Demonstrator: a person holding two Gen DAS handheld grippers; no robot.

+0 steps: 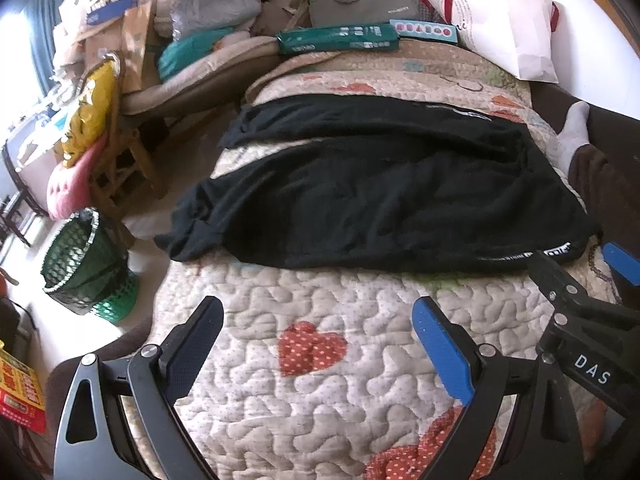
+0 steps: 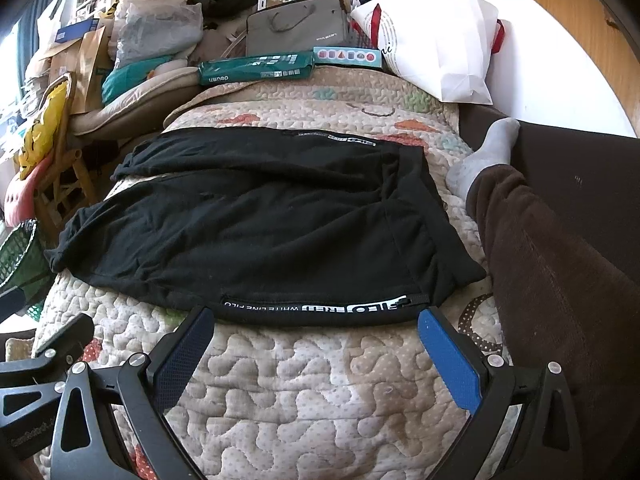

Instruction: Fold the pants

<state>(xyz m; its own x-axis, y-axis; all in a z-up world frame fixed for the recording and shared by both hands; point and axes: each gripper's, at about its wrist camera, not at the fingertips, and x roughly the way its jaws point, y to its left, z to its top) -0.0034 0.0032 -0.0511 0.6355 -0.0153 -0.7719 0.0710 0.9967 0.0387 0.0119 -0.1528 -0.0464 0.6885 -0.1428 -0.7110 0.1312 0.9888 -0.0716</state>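
Observation:
Black pants (image 1: 372, 196) lie spread flat across a quilted bedspread (image 1: 304, 400) with red hearts, legs trailing off the left edge, waistband at the right. In the right wrist view the pants (image 2: 260, 232) show a near edge with white lettering. My left gripper (image 1: 318, 320) is open and empty, hovering over bare quilt short of the pants. My right gripper (image 2: 316, 328) is open and empty, its fingertips (image 2: 202, 320) just at the pants' lettered near edge. The right gripper also shows at the right of the left wrist view (image 1: 576, 280).
A person's leg in brown trousers (image 2: 552, 280) and grey sock (image 2: 484, 156) lies along the bed's right side. A green box (image 1: 340, 38), grey bag (image 1: 360, 0) and white bag (image 1: 500, 20) crowd the far end. A green basket (image 1: 80, 264) and wooden chair (image 1: 120, 168) stand left.

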